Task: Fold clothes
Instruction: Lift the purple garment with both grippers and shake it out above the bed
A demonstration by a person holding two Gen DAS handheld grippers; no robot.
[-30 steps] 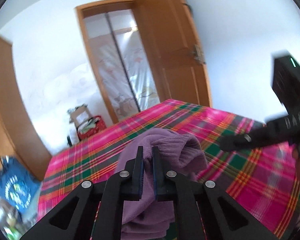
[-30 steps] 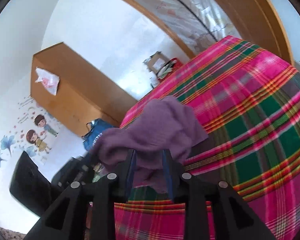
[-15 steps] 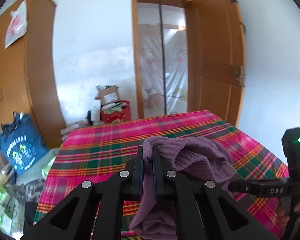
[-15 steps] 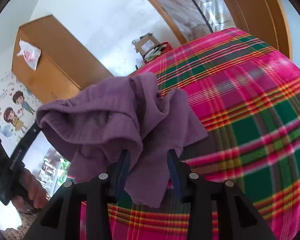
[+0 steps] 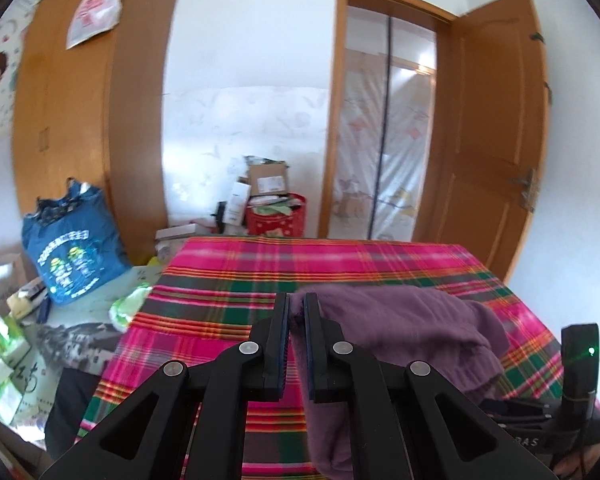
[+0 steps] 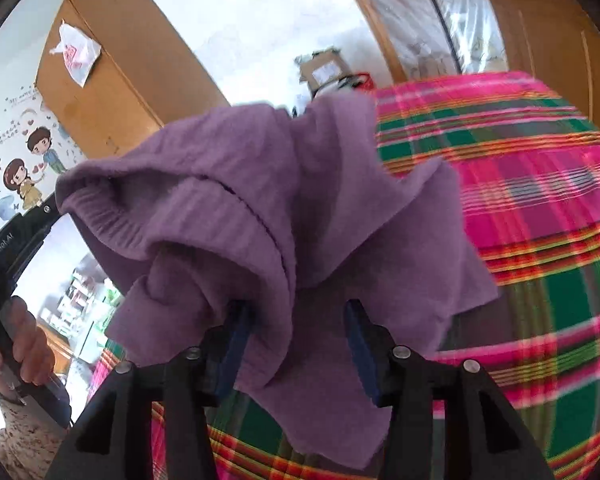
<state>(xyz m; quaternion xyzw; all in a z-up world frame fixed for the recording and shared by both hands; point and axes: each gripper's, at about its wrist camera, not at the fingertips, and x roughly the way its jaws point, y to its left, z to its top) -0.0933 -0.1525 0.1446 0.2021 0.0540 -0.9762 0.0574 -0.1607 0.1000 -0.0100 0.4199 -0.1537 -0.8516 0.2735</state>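
Since a second ago your left tool (image 5: 297, 312) has swung level, so the door now stands upright behind the bed (image 5: 340, 264), and the purple sweater (image 6: 268, 200) has spread wider in front of the right tool (image 6: 300, 320); largest first, then.

One bed under a pink-and-green plaid cover carries the work; one sweater is held up over it, bunched, its lower folds draping toward the cover (whether they touch it you cannot tell).

Judge the sweater soft, limp and light, a ribbed knit that stretches and sags rather than holding a crease; it will not slip easily from the pads; take it by the ribbed hem or a shoulder seam, not mid-panel, so it hangs flat.

Two tools: the left one is closed down on a pinch of cloth at the sweater's edge; the right one stands wide apart with cloth hanging between and over its fingers, gripping nothing that you can see.
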